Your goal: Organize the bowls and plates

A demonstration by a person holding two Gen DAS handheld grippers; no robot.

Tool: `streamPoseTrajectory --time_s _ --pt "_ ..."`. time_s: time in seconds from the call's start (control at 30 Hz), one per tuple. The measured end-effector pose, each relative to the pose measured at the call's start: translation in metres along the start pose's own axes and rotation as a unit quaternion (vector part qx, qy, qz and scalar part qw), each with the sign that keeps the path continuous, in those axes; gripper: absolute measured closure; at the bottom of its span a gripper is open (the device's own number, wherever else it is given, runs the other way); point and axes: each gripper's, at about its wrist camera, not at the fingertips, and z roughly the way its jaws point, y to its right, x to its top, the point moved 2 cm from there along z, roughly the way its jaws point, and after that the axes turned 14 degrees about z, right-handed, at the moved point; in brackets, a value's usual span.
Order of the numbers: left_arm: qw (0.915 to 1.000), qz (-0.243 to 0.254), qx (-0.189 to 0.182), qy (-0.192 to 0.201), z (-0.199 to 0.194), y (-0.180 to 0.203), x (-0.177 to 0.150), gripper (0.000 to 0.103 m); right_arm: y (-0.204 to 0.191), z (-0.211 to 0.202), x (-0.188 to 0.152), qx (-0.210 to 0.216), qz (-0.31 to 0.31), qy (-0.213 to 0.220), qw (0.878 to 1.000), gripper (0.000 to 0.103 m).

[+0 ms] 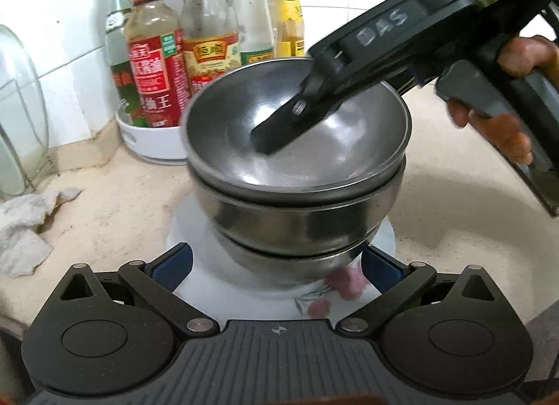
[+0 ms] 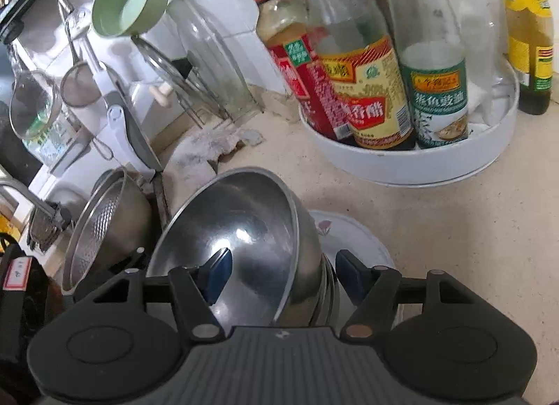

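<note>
Right tongs (image 2: 281, 274): your jaws straddle the top bowl's (image 1: 297, 125) rim, one finger inside, not clamped.
Left tongs (image 1: 277, 265): released, flanking the stack's base.

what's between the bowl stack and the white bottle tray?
Bare countertop only, seen in the right wrist view: nothing lies between the steel bowl stack and the white tray holding the bottles.

Stacked round steel bowls (image 1: 297, 174) on white flowered plate (image 1: 382, 241), beige desk (image 1: 115, 202), right gripper (image 1: 297, 122) reaching into top bowl, sauce bottles (image 1: 153, 56) behind
</note>
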Motion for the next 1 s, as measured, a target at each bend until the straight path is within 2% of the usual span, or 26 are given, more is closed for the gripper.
streamPoseTrajectory --time_s 0.2,0.27,0.43,0.53,0.67,0.83,0.93,1.0 --pt "0.9997 -0.025 -0.003 0.008 -0.021 -0.004 -0.007 0.0 -0.017 -0.037 -0.012 -0.025 -0.018 0.047 0.998 0.039" --pt "0.999 -0.04 -0.007 0.02 -0.029 -0.006 -0.008 0.0 -0.024 -0.051 -0.024 -0.033 -0.022 0.059 0.998 0.039" --pt "0.9961 -0.084 -0.01 0.022 -0.037 -0.013 -0.007 0.0 -0.044 -0.082 -0.061 -0.063 -0.031 0.097 0.993 0.038" --pt "0.9947 -0.1 -0.001 0.023 -0.041 -0.014 -0.004 0.0 -0.055 -0.093 -0.083 -0.08 -0.045 0.106 0.99 0.038" --pt "0.9924 -0.112 0.028 0.041 -0.058 -0.005 0.001 0.0 -0.06 -0.108 -0.105 -0.076 -0.068 0.113 0.988 0.038" --pt "0.9876 -0.126 0.077 0.055 -0.083 0.01 0.017 0.0 -0.059 -0.134 -0.122 -0.044 -0.069 0.128 0.988 0.037" --pt "0.979 -0.123 0.14 0.082 -0.116 0.017 0.029 0.0 -0.057 -0.155 -0.129 -0.03 -0.071 0.143 0.987 0.037" --pt "0.9662 -0.131 0.201 0.093 -0.144 0.023 0.036 0.0 -0.058 -0.169 -0.136 -0.024 -0.074 0.154 0.985 0.034"
